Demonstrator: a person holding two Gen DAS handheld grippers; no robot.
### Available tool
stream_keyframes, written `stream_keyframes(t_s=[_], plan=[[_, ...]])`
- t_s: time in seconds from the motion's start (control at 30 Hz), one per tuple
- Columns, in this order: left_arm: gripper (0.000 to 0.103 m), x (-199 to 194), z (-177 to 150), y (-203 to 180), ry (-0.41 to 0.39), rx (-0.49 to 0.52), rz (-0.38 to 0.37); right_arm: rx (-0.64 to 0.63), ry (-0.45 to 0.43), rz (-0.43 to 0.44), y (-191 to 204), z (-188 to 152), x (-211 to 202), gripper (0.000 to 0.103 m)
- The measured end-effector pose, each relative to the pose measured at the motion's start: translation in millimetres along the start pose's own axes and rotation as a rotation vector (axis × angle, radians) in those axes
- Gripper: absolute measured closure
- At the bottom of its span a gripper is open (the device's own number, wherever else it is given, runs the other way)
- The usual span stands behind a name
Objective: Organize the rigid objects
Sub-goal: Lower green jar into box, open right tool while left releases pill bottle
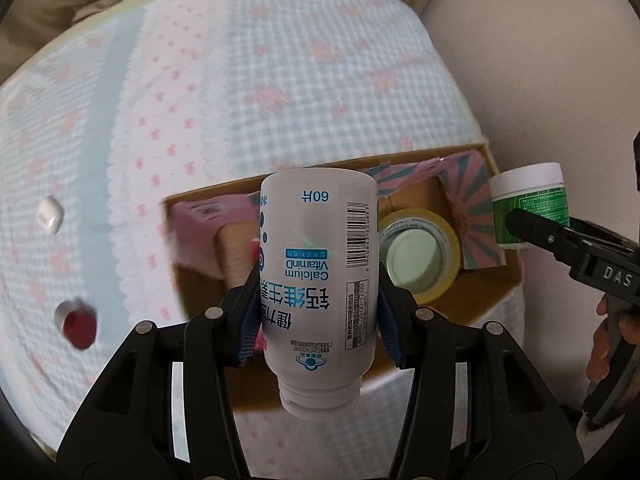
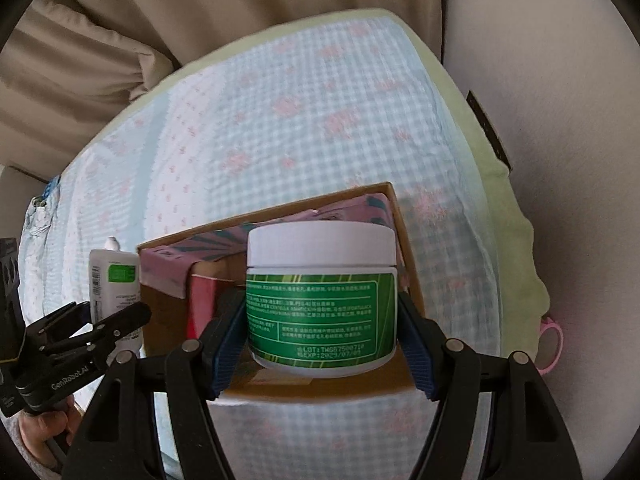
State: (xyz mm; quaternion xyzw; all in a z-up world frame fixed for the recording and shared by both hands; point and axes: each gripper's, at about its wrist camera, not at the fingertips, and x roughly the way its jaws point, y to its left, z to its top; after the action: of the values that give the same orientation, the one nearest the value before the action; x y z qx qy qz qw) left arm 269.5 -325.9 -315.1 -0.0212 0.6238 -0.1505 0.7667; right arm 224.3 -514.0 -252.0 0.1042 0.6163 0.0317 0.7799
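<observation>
Your left gripper [image 1: 316,280] clamped the rigid, smooth vitamin bottle [image 1: 318,264] mid-body; your right gripper [image 2: 320,320] clamped the stiff green-labelled jar [image 2: 322,300] below its lid; both probably light and slippery.

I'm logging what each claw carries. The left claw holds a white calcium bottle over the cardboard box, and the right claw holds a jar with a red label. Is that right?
One detail is off: the jar in the right claw has a green label, not red, as the right wrist view shows. The left claw does hold the white calcium bottle over the cardboard box.
</observation>
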Motion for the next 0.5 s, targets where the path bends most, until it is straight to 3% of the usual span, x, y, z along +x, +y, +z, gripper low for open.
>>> stream_keyframes(t_s=[0.2,0.3,0.4,0.47,0.5], plan=[[0.057,42.2,15.0,-14.5,0.066,0.051,0.014,0.003,0.044,-0.001,-11.9,8.5,34.1,0.037],[0.056,46.6,17.4,-20.0,0.061,0.074,0.018,0.016,0.051,0.007,-15.4,10.5,43.5,0.037],[0.002,41.6,19.7,-23.4,0.039,0.089,0.046,0.032,0.044,0.005,-18.0,12.3,48.0,0.036],[0.000,37.3,20.1,-20.6,0.028,0.084,0.057,0.064,0.049,0.040,-21.8,14.1,49.4,0.015],[0.000,37.4,20.3,-18.4,0.034,0.078,0.055,0.077,0.048,0.057,-23.2,14.5,48.2,0.000]])
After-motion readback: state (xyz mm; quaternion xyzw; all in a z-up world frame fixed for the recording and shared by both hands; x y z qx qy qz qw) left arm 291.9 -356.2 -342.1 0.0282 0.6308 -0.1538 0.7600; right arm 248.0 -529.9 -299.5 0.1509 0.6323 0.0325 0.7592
